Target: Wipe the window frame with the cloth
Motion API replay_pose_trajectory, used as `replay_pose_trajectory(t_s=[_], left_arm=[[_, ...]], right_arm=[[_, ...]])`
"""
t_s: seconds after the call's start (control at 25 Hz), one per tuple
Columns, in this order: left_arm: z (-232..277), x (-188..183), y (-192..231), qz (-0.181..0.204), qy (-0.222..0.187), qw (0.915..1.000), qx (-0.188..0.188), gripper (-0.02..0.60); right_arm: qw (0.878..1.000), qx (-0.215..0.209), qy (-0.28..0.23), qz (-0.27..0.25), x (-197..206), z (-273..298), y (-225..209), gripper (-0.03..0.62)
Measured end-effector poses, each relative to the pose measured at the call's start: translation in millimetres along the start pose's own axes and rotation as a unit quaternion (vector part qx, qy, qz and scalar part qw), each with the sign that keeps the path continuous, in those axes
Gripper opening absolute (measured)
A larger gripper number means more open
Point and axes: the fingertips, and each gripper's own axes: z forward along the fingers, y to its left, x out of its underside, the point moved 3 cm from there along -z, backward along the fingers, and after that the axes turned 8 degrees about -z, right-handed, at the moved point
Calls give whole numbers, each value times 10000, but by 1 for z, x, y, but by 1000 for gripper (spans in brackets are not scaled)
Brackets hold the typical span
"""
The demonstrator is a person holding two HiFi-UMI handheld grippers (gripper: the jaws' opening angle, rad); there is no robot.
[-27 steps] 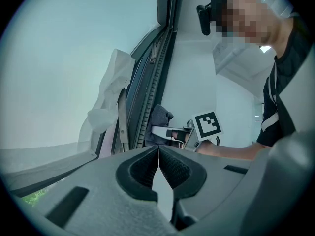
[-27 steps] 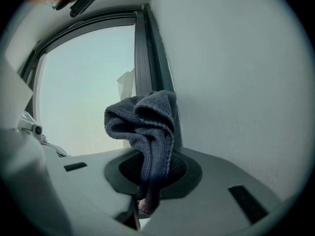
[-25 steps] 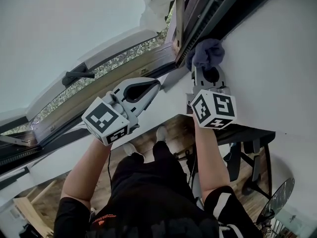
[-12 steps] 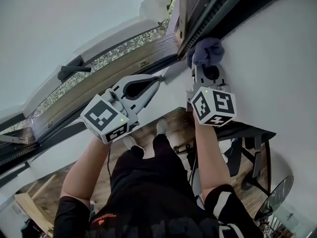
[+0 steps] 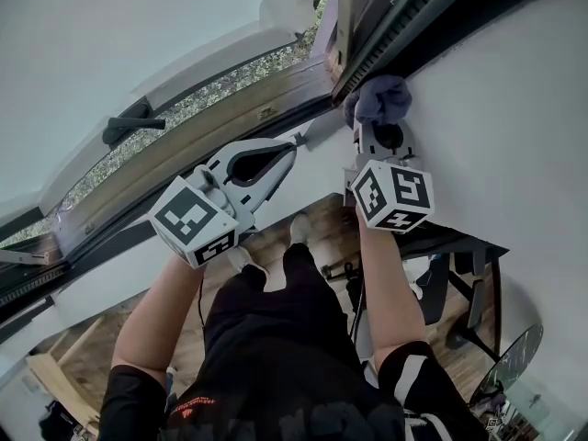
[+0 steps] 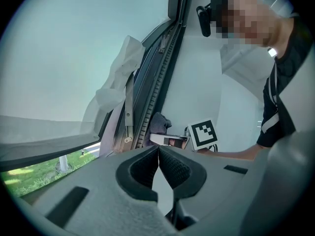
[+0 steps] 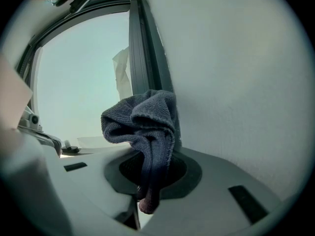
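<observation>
Jaws of right gripper (image 5: 379, 134) pinch cloth (image 5: 381, 97) at window frame (image 5: 397, 15) corner. Left gripper (image 5: 290, 151) jaws together, empty. Wiping seems barely begun.

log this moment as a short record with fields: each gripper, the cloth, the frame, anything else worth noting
left gripper: jaws together, nothing between them, held to the left of the cloth
right gripper: shut on the cloth, held up at the frame
cloth: dark blue, bunched, at the frame's edge beside the white wall
window frame: dark, with a ridged strip
window handle: dark, further left on the sash
</observation>
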Motion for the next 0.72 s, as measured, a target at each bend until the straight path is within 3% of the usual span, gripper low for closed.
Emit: replay_pose_trajectory(t_s=[0.72], left_arm=[[4,18,5,-150,79,9999,-24,21]], right_arm=[[9993,-1,363,108,41,9,-3,46]])
